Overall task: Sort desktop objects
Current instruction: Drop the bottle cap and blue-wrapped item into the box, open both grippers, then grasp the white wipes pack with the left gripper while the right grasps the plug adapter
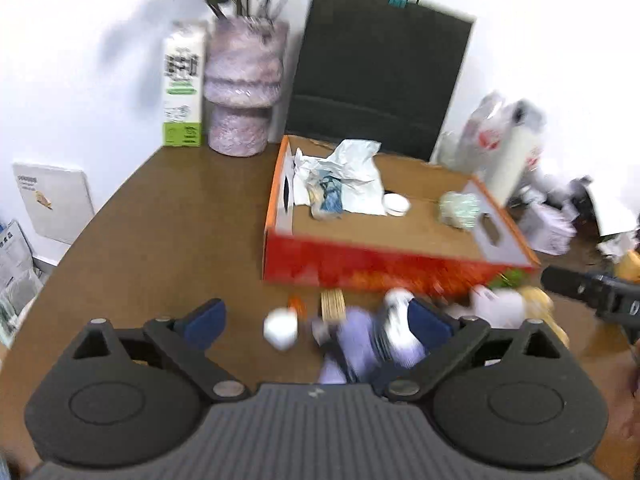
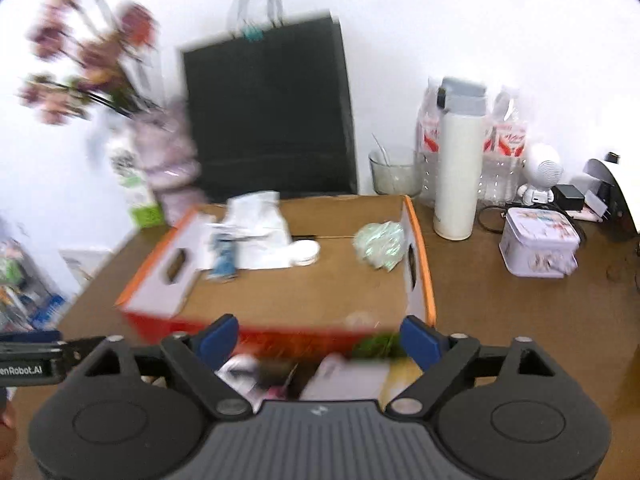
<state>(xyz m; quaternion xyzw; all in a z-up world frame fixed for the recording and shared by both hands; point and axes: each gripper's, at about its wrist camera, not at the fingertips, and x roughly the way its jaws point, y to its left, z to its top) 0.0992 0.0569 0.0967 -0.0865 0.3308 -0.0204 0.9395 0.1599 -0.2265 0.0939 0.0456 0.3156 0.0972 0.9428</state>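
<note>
Because the loose items [image 1: 360, 332] lie just ahead of it, before the cardboard tray [image 1: 400, 236], each claw, left claw [image 1: 316, 320] and right claw [image 2: 320, 340], hangs wide open, gripping nothing.

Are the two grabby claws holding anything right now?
No. The left gripper and right gripper both have their jaws wide open, gripping nothing. Blurry small items lie on the table below them, in front of the cardboard box.
</note>
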